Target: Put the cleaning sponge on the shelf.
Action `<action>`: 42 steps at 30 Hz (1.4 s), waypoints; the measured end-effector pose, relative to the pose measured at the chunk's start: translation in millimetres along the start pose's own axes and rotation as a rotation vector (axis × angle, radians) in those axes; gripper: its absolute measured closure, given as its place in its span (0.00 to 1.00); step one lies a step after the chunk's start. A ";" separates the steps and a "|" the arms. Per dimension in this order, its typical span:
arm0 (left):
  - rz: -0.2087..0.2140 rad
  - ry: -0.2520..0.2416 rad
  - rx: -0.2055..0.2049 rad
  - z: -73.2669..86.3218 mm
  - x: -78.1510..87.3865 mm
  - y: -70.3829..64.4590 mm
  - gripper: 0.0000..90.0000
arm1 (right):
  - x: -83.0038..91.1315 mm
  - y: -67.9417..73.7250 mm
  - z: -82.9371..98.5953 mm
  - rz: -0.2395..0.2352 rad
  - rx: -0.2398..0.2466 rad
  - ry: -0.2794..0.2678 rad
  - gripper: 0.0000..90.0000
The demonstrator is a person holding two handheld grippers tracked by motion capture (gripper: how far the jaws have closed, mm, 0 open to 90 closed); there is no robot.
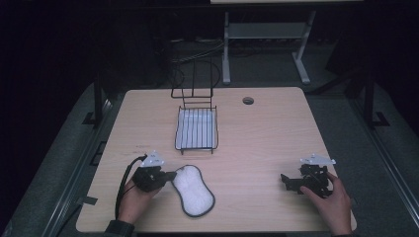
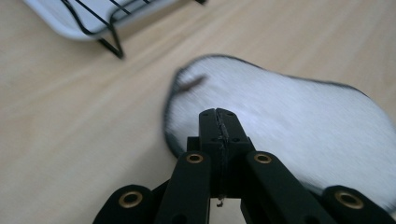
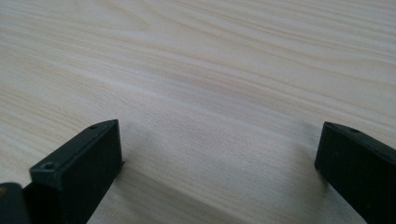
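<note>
White fluffy oval pad with dark trim [image 1: 193,190] lies flat on the desk [image 1: 267,133], near the wire rack [image 1: 196,127]. My left claw [image 2: 218,122] is pinched closed right over its edge; my right claw [image 3: 219,154] rests wide, holding nothing.

The pad [image 1: 193,189] is a flat, fluffy white oval with a dark stitched edge and a slightly pinched waist. It lies flat on the wood at lower centre-left of the high view, its long axis slanting down to the right.
</note>
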State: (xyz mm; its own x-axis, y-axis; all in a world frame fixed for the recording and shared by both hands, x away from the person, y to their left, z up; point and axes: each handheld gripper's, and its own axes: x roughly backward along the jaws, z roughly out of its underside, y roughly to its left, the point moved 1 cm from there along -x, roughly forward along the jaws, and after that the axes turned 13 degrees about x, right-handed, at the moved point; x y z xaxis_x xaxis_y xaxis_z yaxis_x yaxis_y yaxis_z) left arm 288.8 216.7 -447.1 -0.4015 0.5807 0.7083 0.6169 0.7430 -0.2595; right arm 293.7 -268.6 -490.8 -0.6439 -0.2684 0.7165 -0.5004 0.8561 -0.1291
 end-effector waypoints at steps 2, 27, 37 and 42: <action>0.006 0.014 -0.009 4.9 0.1 -5.2 1.00 | 0.0 0.0 0.0 0.000 0.001 0.000 0.00; 0.029 0.047 -0.070 -24.5 -43.0 -11.2 1.00 | -0.1 0.0 0.0 0.000 0.000 0.000 0.00; 0.097 0.023 -0.096 -33.0 -41.5 -33.8 1.00 | 0.0 0.0 0.0 0.000 0.000 0.000 0.00; 0.180 0.032 -0.102 -19.3 -34.7 -56.5 1.00 | 0.0 0.0 0.1 0.000 0.000 -0.001 0.00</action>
State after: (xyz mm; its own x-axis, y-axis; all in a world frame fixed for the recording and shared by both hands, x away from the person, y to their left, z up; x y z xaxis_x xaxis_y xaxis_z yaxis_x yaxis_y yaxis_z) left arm 280.9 148.1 -444.3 -0.2572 0.6891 0.6775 0.7430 0.5893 -0.3173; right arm 293.7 -268.6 -490.8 -0.6443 -0.2685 0.7161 -0.5006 0.8560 -0.1295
